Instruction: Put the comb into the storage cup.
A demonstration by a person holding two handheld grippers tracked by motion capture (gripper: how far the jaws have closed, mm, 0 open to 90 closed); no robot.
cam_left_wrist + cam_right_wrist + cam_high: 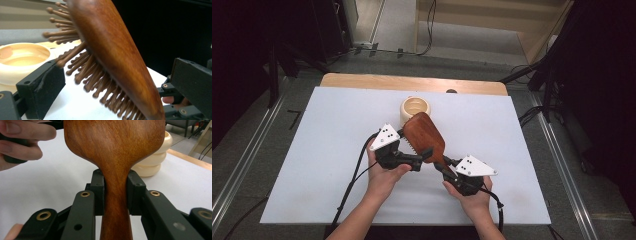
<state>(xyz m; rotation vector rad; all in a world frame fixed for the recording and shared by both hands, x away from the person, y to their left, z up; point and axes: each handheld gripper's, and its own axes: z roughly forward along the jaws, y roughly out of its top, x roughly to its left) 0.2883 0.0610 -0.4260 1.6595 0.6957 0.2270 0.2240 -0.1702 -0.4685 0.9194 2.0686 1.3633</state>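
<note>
A person at a white table (322, 150) holds a gripper in each hand; the right gripper (115, 195) is clamped on the handle of a wooden hairbrush (424, 136), lifting it above the middle of the table, paddle tilted toward the far side; the left gripper (110, 82) stands open, its jaws on either side of the paddle and not pressing it; a cream cup (415, 109) sits just beyond the brush.

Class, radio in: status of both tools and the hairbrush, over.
Right tool shut on hairbrush handle. Left tool open around its head. Cream cup just behind.
</note>
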